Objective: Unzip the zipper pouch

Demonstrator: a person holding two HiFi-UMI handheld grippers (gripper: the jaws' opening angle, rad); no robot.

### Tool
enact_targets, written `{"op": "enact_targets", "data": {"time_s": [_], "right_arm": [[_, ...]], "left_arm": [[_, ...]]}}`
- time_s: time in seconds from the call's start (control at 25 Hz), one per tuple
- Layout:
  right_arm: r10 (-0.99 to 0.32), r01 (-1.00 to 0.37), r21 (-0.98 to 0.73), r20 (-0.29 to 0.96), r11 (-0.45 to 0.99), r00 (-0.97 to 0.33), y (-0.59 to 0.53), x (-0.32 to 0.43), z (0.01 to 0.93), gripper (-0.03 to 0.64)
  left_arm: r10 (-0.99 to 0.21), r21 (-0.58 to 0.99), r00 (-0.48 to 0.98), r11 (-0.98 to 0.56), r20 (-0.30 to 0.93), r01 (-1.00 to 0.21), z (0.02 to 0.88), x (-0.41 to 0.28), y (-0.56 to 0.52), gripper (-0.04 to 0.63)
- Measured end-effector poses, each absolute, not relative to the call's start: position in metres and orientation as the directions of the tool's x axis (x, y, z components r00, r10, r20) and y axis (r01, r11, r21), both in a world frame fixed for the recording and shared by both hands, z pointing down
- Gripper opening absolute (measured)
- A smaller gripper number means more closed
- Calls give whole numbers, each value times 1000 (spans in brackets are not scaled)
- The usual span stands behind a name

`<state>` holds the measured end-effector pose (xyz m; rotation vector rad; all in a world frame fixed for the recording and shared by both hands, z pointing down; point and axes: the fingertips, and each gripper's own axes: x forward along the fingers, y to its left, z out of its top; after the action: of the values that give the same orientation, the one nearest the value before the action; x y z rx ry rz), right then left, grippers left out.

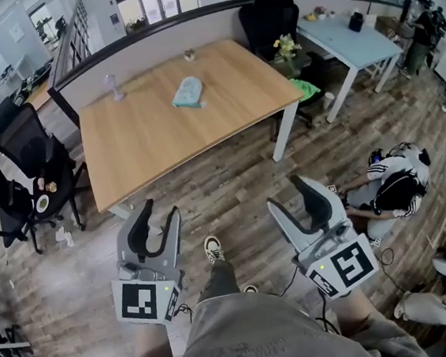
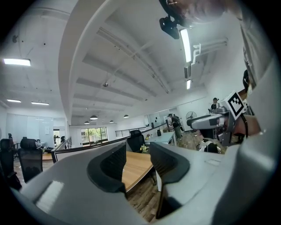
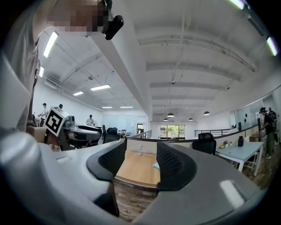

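Note:
The pale teal zipper pouch (image 1: 188, 93) lies flat on the far middle of the wooden table (image 1: 148, 142), well away from me. Both grippers are held low over the wood floor, short of the table's near edge. My left gripper (image 1: 161, 210) stands open with nothing between its jaws; its own view shows the gap (image 2: 138, 151) and the table's corner (image 2: 137, 165) beyond. My right gripper (image 1: 286, 192) is open and empty too. Through its gap (image 3: 140, 154) I see the table top (image 3: 134, 169) and a sliver of the pouch (image 3: 156, 165).
A small pale figurine (image 1: 114, 88) and a little object (image 1: 189, 55) stand on the table's far side. Black office chairs (image 1: 25, 147) crowd the left. Another chair (image 1: 268, 14) and a light blue desk (image 1: 347, 38) stand at the back right. A person (image 1: 394, 183) sits on the floor at right.

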<state>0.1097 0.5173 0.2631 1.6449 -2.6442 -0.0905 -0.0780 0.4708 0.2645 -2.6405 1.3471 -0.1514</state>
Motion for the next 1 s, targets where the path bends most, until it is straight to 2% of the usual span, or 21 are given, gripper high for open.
{"op": "enact_targets", "data": {"time_s": [0.6,0.76,1.0], "right_arm": [[-891,-887,87,75,453,-448,332,72,260,207],[-892,-890,79,87,450,-443,281,51,262,209],[-894,-892,77,91,445,-438,225,27,271,209]], "left_arm": [[-791,-221,610,-604,48,-765,259,-117,286,169],[-801,-206,589,-598,110,-774,265,-140,235,166],[-801,-209,584,-599,133,-773,277,-162,181,155]]}}
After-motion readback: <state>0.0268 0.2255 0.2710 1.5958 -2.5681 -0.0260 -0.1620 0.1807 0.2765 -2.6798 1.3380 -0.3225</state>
